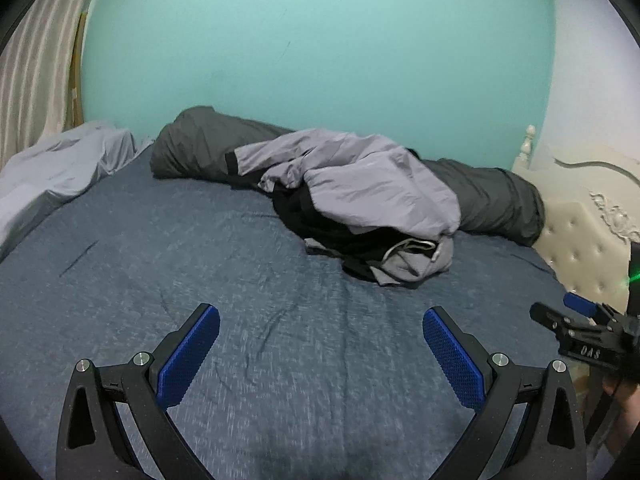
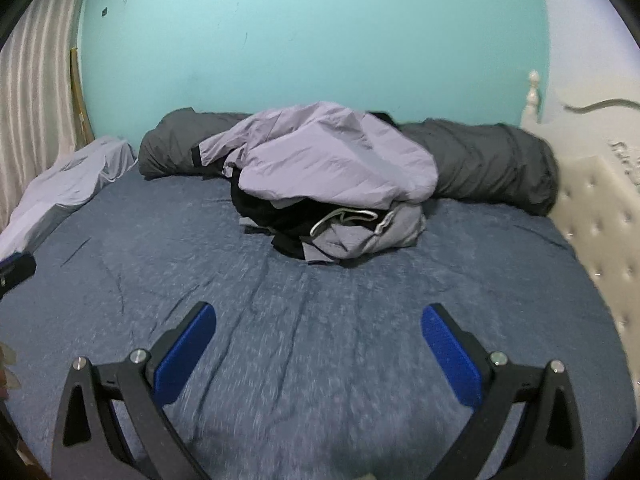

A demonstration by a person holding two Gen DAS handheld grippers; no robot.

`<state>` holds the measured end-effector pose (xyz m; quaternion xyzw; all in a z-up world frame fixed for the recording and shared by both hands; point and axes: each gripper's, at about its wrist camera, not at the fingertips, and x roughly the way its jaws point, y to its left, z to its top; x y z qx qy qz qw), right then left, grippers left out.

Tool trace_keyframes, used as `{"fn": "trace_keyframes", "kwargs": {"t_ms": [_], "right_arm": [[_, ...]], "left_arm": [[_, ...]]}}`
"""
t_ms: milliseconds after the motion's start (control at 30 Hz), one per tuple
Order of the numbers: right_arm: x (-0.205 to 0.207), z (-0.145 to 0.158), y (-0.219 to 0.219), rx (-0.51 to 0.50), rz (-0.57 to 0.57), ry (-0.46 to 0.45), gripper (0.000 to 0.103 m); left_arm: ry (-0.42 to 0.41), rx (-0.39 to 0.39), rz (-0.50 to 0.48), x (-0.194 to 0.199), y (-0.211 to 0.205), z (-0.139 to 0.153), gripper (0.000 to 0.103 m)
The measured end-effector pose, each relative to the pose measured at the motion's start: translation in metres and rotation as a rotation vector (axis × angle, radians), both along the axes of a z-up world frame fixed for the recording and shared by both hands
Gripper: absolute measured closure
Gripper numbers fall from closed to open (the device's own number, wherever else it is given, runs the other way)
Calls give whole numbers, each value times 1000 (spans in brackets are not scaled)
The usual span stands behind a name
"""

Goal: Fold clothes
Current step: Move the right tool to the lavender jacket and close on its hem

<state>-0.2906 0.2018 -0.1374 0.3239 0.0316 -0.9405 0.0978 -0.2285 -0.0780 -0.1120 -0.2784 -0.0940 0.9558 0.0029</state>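
Clothes (image 2: 332, 184) lie in one rumpled heap at far side of bed (image 2: 280, 320), leaning on dark grey bolster (image 2: 488, 160) along the teal wall. Top item is a lilac-grey jacket-type garment, bunched, w/ black fabric and a grey piece w/ pale drawstring under it. No flat, squared-off stack visible anywhere, so as it lies, pile is unfolded; all folding looks left to do, as far as frames show. Near half of bed is bare sheet, room to spread an item. Left gripper (image 1: 320, 344) and right gripper (image 2: 318, 340) hover above sheet, well short of heap; both have jaws spread wide, holding nothing.
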Motion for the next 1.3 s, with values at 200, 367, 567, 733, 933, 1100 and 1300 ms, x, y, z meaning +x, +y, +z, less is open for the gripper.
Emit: {"fn": "trace_keyframes", "kwargs": {"t_ms": [200, 367, 567, 733, 933, 1100, 1300], "right_arm": [[-84, -36, -7, -21, -18, -30, 0], [-151, -66, -16, -9, -26, -49, 7], [-231, -100, -31, 19, -28, -65, 19], [-281, -121, -47, 87, -23, -63, 39], [-326, -132, -58, 153, -39, -12, 52], [-347, -142, -72, 213, -19, 14, 56], [-347, -134, -82, 257, 31, 35, 100]], "left_arm": [[-39, 32, 19, -57, -15, -45, 0], [-69, 61, 28, -97, -25, -82, 0], [-83, 80, 36, -136, -36, -118, 0], [-95, 98, 42, -161, -44, -143, 0], [-74, 100, 33, -172, -49, -158, 0], [-62, 95, 23, -169, -50, -164, 0], [-57, 96, 26, -160, -56, -166, 0]]}}
